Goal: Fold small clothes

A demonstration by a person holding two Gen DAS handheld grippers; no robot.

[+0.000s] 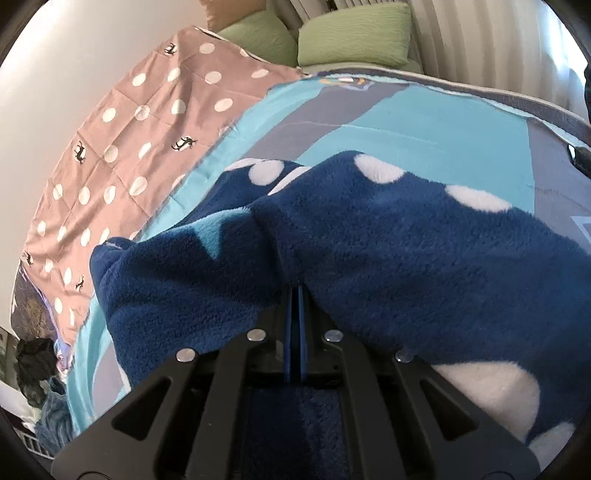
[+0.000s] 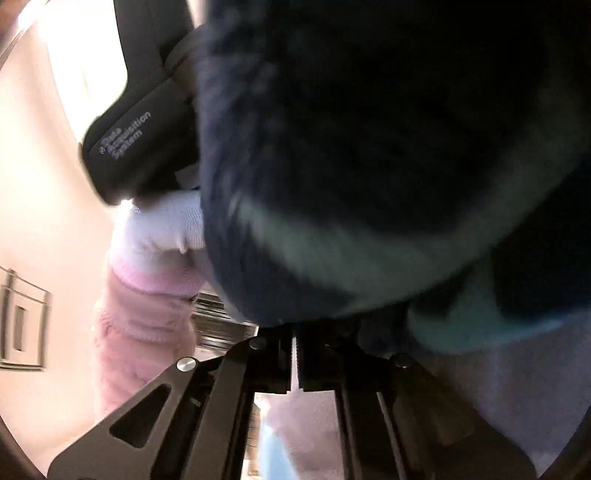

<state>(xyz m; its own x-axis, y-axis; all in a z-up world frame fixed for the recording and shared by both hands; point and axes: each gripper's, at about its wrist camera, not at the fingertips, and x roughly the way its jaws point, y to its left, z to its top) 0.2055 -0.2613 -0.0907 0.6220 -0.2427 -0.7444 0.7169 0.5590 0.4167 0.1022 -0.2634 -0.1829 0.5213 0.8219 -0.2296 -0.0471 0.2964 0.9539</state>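
The left gripper [image 1: 295, 291] is pinching a fold of the navy fleece garment [image 1: 369, 236], fuzzy with white dots, which is lying bunched on the turquoise-and-grey bedspread [image 1: 406, 122]. The right gripper [image 2: 295, 332] is clamping its dark, blurred edge, lifted before the lens. Beyond, green pillows [image 1: 354, 37] are resting against the headboard.

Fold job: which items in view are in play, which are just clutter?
In play:
- dark blue fleece garment with white spots
- left gripper, shut on it
- right gripper, shut on it

Lying about:
- two green pillows
- brown polka-dot quilt
- turquoise-and-grey bedspread
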